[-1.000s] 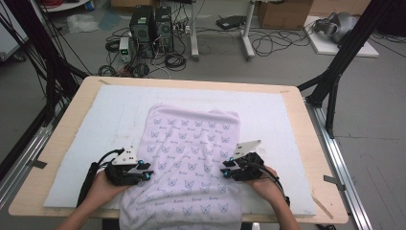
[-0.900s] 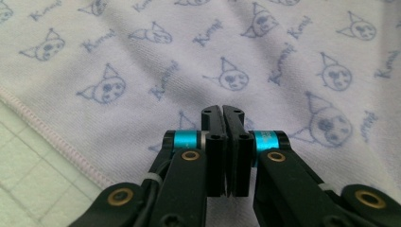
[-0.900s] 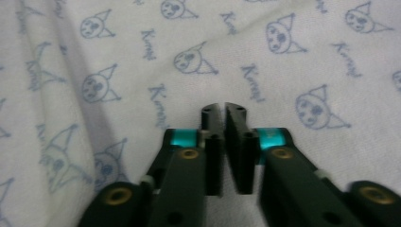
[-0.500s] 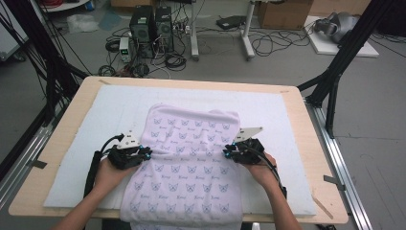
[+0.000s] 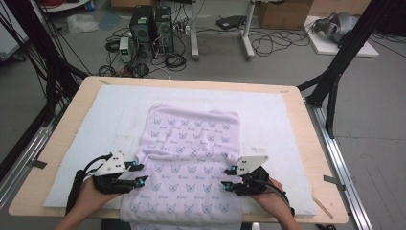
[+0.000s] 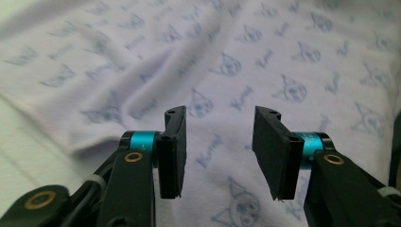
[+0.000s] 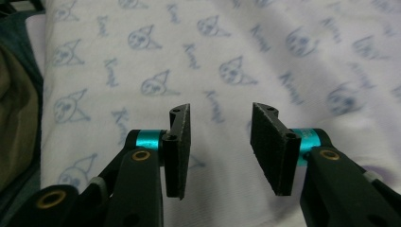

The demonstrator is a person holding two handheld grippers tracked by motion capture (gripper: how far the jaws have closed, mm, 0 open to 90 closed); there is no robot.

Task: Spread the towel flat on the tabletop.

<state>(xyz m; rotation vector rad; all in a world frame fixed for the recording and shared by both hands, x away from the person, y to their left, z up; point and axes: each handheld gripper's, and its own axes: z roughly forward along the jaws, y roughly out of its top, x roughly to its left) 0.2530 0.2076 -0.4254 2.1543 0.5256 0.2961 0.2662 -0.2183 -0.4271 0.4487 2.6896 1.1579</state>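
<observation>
Lying flat on the table's white mat [image 5: 86, 124], the printed garment [image 5: 191, 158] appears folded; left tongs [image 5: 141, 180] and right tongs [image 5: 225, 184], just opened, hold nothing, flanking its side edges.

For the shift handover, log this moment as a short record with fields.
work in hand: laying out a pale lilac printed cloth
surface: white mat on a wooden table
cloth position: near end hangs over the table's near edge
left gripper: jaws just opened, nothing between them, above the cloth's left side
right gripper: jaws just opened, nothing between them, above the cloth's right side
</observation>
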